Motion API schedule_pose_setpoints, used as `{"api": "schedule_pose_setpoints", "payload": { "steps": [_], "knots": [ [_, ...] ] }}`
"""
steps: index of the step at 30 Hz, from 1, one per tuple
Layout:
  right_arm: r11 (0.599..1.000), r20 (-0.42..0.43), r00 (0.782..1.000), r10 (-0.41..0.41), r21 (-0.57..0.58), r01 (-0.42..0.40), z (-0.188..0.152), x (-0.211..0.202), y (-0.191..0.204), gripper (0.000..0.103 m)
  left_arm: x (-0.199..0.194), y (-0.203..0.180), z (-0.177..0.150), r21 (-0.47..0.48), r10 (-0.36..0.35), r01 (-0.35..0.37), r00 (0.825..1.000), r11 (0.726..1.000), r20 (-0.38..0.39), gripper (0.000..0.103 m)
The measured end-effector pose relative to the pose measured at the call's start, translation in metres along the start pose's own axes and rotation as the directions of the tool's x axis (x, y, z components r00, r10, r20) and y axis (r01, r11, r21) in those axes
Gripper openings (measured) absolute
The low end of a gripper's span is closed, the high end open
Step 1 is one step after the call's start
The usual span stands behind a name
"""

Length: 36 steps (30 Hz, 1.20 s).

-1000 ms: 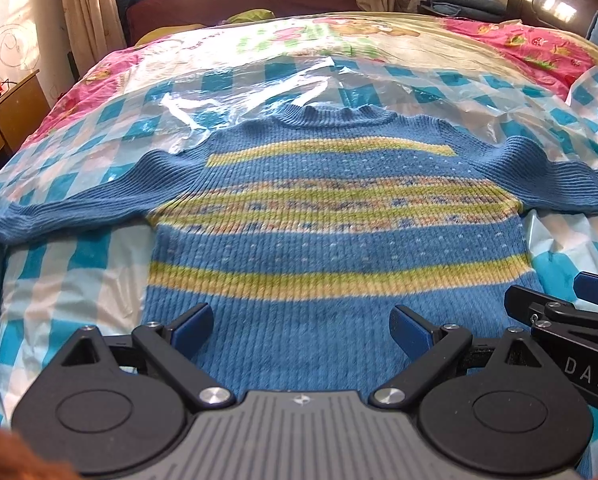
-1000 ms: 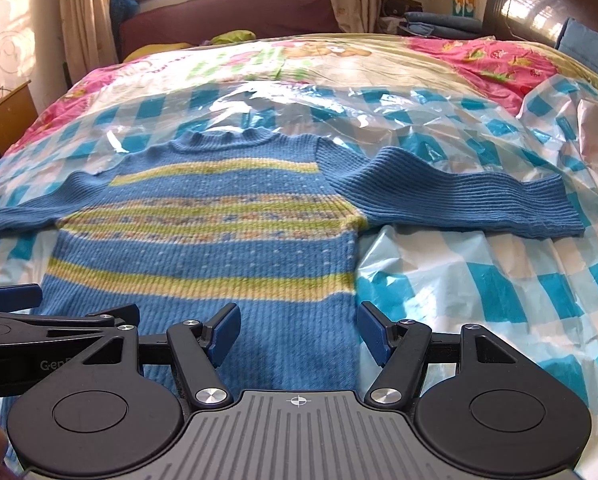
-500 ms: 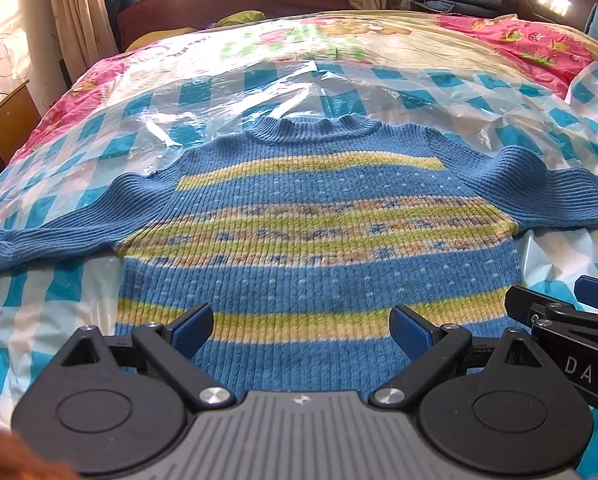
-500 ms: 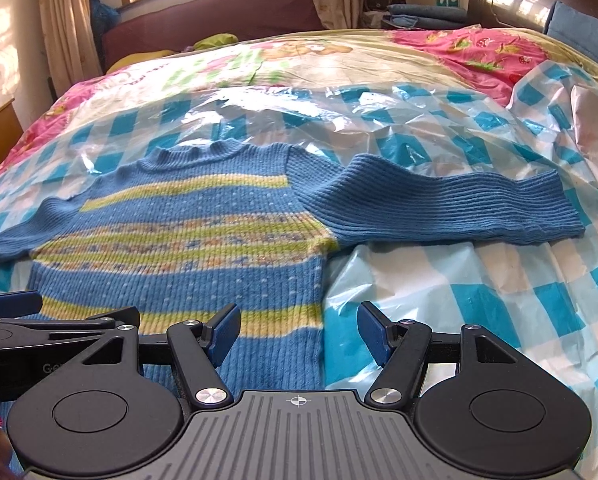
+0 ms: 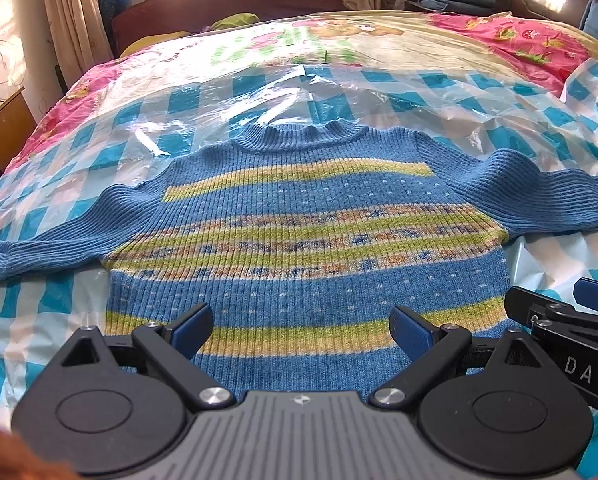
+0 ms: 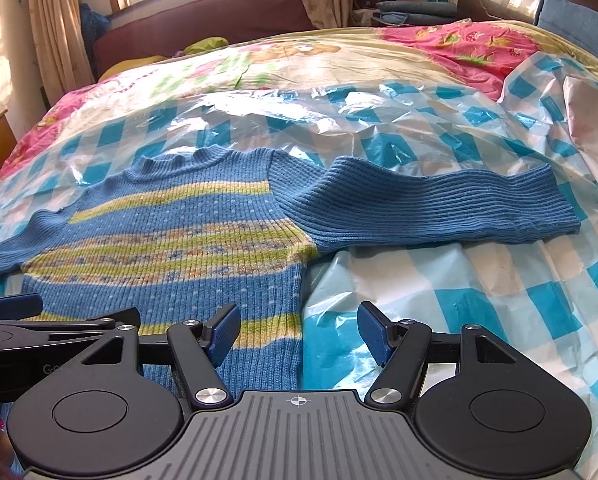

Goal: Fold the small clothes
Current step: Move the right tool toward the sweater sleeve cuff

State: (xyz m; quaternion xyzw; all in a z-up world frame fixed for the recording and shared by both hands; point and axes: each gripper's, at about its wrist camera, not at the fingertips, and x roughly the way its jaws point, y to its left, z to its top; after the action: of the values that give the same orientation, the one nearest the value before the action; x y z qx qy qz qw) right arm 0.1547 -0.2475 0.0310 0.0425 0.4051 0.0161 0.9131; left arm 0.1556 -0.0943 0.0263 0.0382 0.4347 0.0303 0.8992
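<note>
- So the blue striped sweater (image 5: 303,240) is lying flat, front side up, on a checkered plastic sheet (image 5: 415,100) that's covering the bed (image 5: 379,36), sleeves spread out to both sides.
- Left gripper (image 5: 301,326) is hovering over the sweater's bottom hem, jaws standing wide apart with nothing pinched between them, just knit fabric showing underneath.
- Right gripper (image 6: 299,330) is sitting just beside it, also spread wide and not gripping anything. Its left finger is over the sweater's side edge, its right finger over bare plastic.
- The right sleeve (image 6: 439,204) is stretching out ahead and to the right of the right gripper.
- No real containers here; far behind the grippers there's folded blue fabric (image 6: 415,10) stacked past the bed, can't tell what it's resting on.
</note>
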Motion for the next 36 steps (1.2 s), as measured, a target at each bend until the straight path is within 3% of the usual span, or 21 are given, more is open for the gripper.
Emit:
{"api": "schedule_pose_setpoints", "payload": {
  "steps": [12,23,30,36],
  "knots": [
    [1.000,0.019,1.000,-0.011,0.026,0.011,0.007,-0.002,-0.015,0.065,0.000,-0.018,0.013,0.026,-0.017,0.016,1.000,1.000,0.015,0.099],
    [0.996,0.030,0.998,-0.048,0.071,0.046,0.019,0.004,-0.051,0.065,0.010,-0.058,0.033,0.086,-0.054,0.051,0.998,0.995,0.028,0.099],
    [0.978,0.044,0.994,-0.097,0.192,0.087,0.028,0.009,-0.108,0.065,0.018,-0.093,0.046,0.141,-0.113,0.107,0.993,0.984,0.033,0.099],
    [0.922,0.026,0.987,-0.159,0.361,0.139,0.031,0.021,-0.179,0.065,0.026,-0.117,0.053,0.152,-0.157,0.151,0.987,0.977,0.029,0.099]
  ]
}}
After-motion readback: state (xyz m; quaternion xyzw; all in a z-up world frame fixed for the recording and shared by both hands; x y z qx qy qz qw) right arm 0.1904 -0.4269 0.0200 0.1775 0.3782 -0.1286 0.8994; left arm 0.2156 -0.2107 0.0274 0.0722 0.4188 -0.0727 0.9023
